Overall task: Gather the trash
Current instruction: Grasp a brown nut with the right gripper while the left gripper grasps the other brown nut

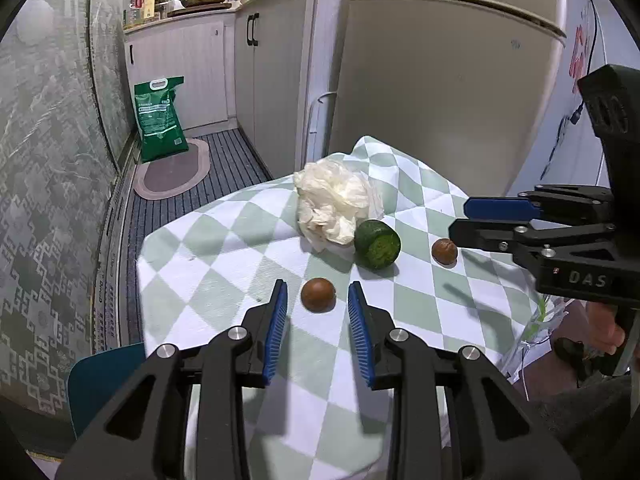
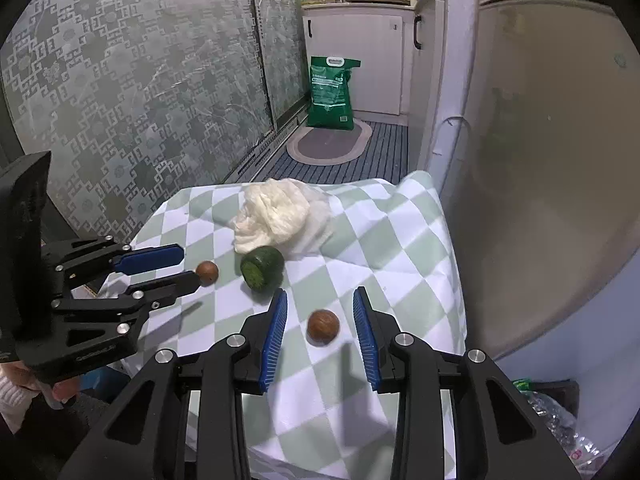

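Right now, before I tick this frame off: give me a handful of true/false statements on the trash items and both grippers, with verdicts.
1. Two brown nuts lie on the checked cloth. True: one sits ahead of the left gripper, the other ahead of the right gripper.
2. The left gripper is clamped on a nut. False: its pads stand apart, with the nut clear of them.
3. The crumpled tissue lies behind the green fruit piece. True.
4. The right gripper holds the green fruit piece. False: it holds nothing.
5. A green bag stands on the table. False: it stands on the floor by the cabinets.
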Action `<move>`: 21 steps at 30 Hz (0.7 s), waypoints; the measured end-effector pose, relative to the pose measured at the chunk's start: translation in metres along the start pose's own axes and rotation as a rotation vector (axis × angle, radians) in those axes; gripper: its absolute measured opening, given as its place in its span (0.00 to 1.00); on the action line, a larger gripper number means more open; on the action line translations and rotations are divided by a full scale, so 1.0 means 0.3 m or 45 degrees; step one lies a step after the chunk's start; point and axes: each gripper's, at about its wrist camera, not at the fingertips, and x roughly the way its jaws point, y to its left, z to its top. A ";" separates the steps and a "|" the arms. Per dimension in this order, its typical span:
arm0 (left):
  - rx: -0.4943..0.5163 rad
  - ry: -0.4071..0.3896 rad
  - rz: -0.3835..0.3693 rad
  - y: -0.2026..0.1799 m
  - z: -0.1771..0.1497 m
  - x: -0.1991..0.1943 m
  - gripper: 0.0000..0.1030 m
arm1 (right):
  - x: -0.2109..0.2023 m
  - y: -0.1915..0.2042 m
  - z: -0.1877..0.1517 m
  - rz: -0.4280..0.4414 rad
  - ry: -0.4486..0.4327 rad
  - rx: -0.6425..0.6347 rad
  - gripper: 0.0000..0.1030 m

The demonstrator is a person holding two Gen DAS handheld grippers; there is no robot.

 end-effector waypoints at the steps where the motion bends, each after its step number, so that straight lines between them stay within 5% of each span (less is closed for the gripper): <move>1: 0.000 0.005 0.005 -0.003 0.003 0.010 0.32 | -0.002 -0.009 -0.004 -0.003 0.002 0.005 0.34; 8: 0.019 0.044 0.044 -0.029 0.014 0.059 0.22 | 0.010 -0.051 -0.043 0.006 0.048 0.020 0.41; 21: -0.037 0.010 0.022 -0.011 0.028 0.011 0.21 | 0.053 -0.003 -0.039 0.005 0.047 -0.064 0.42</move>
